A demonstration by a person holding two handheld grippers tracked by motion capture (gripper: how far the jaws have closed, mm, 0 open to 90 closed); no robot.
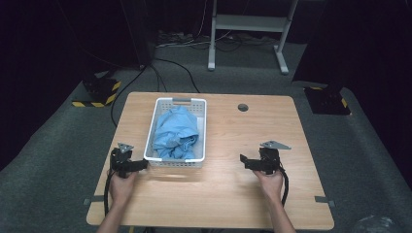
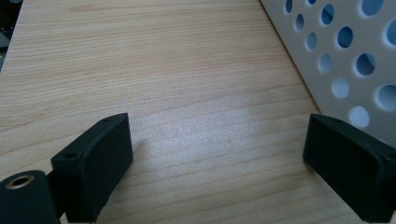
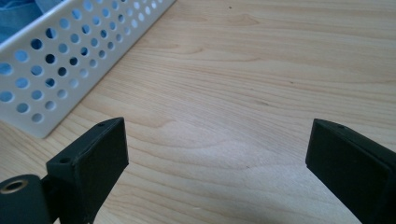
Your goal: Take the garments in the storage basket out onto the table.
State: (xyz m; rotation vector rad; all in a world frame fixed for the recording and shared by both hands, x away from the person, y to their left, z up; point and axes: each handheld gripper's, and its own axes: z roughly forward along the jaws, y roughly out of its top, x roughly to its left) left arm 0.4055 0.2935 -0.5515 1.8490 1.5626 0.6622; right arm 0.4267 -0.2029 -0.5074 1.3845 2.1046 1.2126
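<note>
Light wooden table (image 1: 233, 194) with round cable hole (image 1: 243, 107) near far edge. White perforated plastic basket (image 1: 200, 127) left of centre, holding crumpled blue cloth (image 1: 176, 133). Grey carpet floor (image 1: 48, 160); white metal frame (image 1: 248, 24) beyond.

A light wooden desk (image 1: 252, 194) with a round cable hole (image 1: 243, 107) is set on grey carpet (image 1: 48, 160). Beyond it, a white metal frame (image 1: 250, 24) and loose cables (image 1: 180, 41) are seen. Black-and-yellow striped bases (image 1: 99, 94) are placed at both sides. The surroundings are kept dark.
</note>
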